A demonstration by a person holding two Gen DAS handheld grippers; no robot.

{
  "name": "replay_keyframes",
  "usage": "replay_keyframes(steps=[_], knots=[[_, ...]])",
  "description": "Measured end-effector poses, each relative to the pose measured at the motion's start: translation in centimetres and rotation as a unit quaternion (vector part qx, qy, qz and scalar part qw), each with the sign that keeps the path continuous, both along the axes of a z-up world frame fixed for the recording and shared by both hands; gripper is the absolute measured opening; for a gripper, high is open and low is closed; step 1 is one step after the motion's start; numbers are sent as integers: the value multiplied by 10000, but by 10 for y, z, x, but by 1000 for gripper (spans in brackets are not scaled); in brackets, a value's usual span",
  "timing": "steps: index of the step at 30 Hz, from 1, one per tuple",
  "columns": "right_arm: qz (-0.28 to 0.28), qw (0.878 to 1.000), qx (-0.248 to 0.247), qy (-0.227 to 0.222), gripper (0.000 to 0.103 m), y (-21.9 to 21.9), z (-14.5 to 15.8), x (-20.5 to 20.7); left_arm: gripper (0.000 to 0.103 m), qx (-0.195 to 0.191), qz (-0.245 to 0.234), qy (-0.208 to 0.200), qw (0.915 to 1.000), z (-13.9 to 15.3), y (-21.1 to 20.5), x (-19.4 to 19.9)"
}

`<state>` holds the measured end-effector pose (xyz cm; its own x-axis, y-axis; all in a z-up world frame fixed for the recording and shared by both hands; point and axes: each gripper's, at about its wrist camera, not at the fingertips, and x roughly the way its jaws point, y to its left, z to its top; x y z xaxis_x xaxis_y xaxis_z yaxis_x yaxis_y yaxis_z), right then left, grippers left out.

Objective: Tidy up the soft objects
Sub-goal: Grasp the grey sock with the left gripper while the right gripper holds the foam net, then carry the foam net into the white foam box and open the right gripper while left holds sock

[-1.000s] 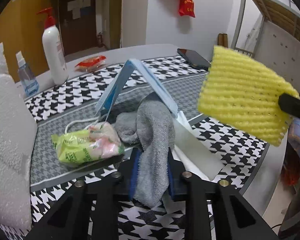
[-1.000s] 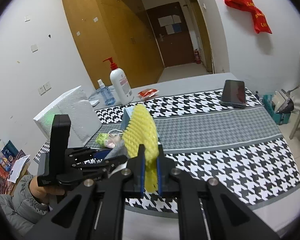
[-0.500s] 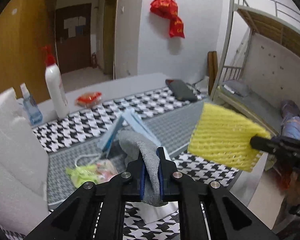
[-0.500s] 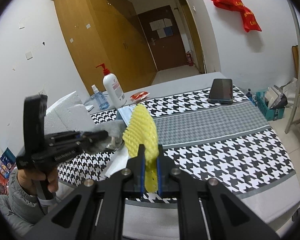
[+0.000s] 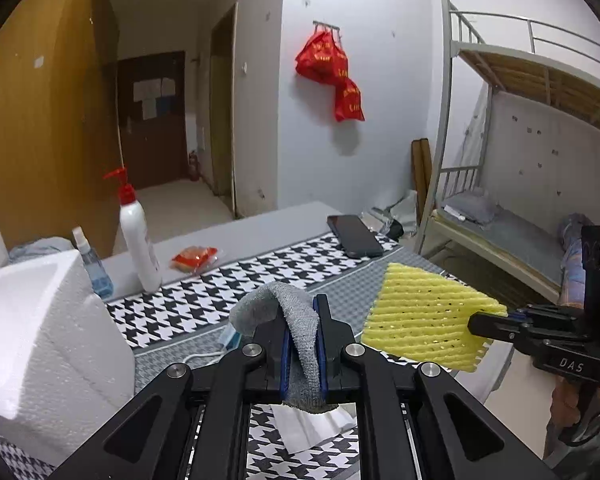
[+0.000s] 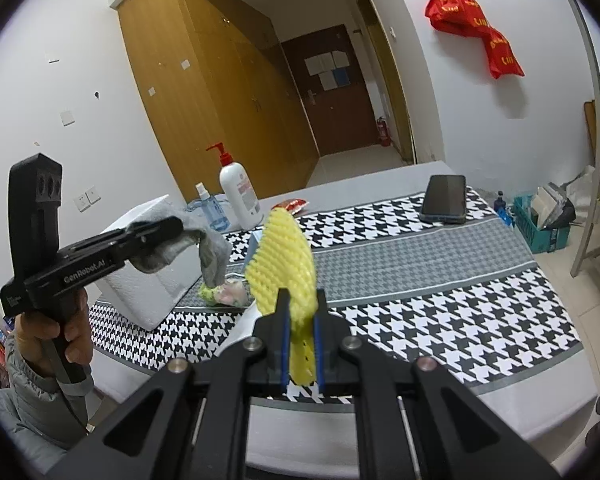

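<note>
My left gripper (image 5: pixel 302 312) is shut on a grey sock (image 5: pixel 296 320), which hangs in the air above the table; from the right wrist view the same left gripper (image 6: pixel 176 226) shows at the left with the grey sock (image 6: pixel 212 252) drooping from its tip. My right gripper (image 6: pixel 300 304) is shut on a yellow foam net sleeve (image 6: pixel 284 256), held upright over the near table edge. That yellow sleeve (image 5: pixel 424 320) sits to the right of the sock, with the right gripper (image 5: pixel 484 322) clamping its right edge.
A white foam box (image 5: pixel 40 340) stands at the left. On the houndstooth cloth (image 6: pixel 440 320) lie a green-pink packet (image 6: pixel 224 294), a blue mask (image 6: pixel 256 248), white paper (image 5: pixel 308 426), a phone (image 6: pixel 444 198), a red packet (image 5: pixel 194 258), a pump bottle (image 5: pixel 138 236) and a small spray bottle (image 5: pixel 94 268).
My left gripper closed tighter on the grey sock and lifted it clear of the table. The right gripper kept its hold on the yellow sleeve and drifted only slightly.
</note>
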<state>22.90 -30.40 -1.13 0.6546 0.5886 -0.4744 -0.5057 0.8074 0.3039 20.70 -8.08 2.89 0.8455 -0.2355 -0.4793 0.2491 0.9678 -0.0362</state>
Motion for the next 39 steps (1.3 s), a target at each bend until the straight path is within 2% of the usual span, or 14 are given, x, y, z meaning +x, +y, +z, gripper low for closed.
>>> replay_keyframes(steps=[16, 22, 30, 39], knots=[[-118, 9981, -229, -553, 12, 23, 24, -18, 11, 133, 242, -507, 9983, 25, 13, -37], [-4, 9971, -206, -733, 12, 35, 33, -28, 11, 238, 271, -745, 9966, 36, 18, -60], [185, 9950, -182, -959, 12, 53, 44, -43, 11, 253, 449, -855, 9950, 41, 31, -81], [452, 9918, -146, -1186, 12, 89, 57, -55, 11, 318, 701, -1093, 9910, 51, 60, -115]])
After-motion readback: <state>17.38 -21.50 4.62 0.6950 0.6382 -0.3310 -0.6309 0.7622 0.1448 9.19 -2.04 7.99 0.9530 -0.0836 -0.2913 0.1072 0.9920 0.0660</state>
